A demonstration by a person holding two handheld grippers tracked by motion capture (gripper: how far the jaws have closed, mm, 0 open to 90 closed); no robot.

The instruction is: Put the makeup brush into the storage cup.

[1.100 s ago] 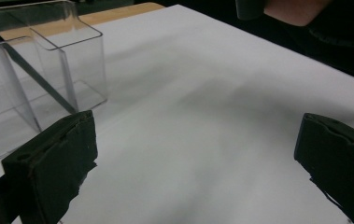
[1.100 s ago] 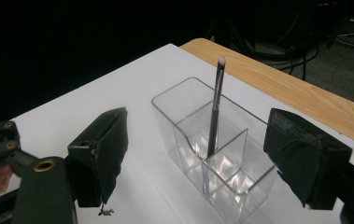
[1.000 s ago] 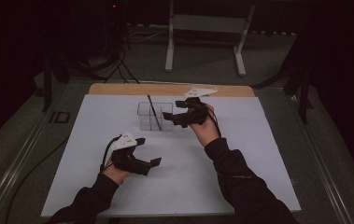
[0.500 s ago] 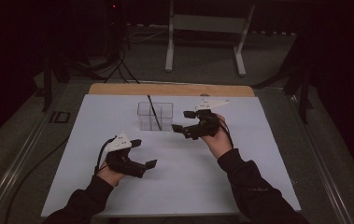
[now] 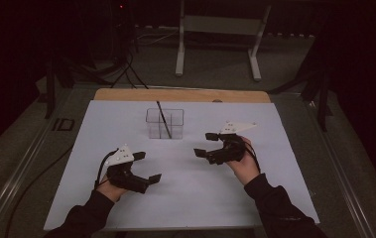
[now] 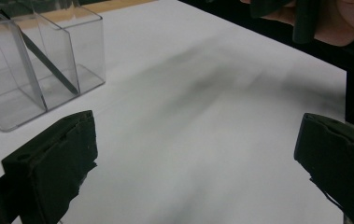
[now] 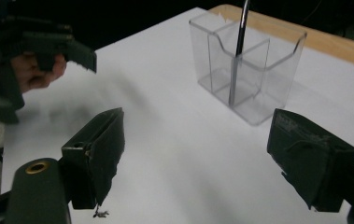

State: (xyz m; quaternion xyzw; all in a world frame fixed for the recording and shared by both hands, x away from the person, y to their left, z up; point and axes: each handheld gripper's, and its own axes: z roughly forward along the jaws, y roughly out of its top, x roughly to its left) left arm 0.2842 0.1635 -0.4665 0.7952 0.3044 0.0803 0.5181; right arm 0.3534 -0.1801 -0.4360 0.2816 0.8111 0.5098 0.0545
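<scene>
White table (image 5: pixel 126 198) bears clear organizer (image 5: pixel 164 124), seemingly compartmented.

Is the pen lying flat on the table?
No, the pen stands tilted inside the clear holder, leaning against a divider.

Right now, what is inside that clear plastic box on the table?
The clear box has divider walls and holds one thin dark stick, perhaps a pen. It leans, with its lower end on the floor of one compartment and its top above the rim. The other compartments look empty.
</scene>
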